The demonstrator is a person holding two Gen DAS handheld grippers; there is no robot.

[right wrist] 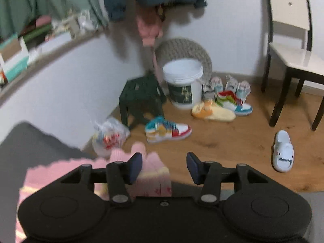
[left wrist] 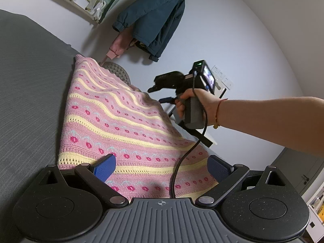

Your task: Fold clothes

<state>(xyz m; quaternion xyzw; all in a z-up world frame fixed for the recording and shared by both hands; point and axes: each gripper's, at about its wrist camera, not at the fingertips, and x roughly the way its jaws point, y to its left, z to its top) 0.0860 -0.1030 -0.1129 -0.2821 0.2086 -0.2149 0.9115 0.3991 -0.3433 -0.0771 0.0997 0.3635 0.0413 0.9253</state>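
A pink knitted sweater (left wrist: 125, 125) with yellow stripes and red cherry motifs lies spread on the grey bed (left wrist: 30, 91), reaching its far edge. My left gripper (left wrist: 162, 168) hovers over the sweater's near end, open, its blue pads wide apart with nothing between them. A hand holds my right gripper (left wrist: 159, 95) above the sweater's far right edge. In the blurred right wrist view the right gripper (right wrist: 164, 168) is open, with the sweater's pink edge (right wrist: 156, 166) just under its left finger (right wrist: 134, 167) at the bed's edge and not held.
Beyond the bed is a wooden floor with a green stool (right wrist: 141, 97), white bucket (right wrist: 183, 83), several shoes (right wrist: 168, 129), a plastic bag (right wrist: 109, 135), a white slipper (right wrist: 283, 151) and a chair (right wrist: 291, 56). A teal coat (left wrist: 156, 14) hangs on the wall.
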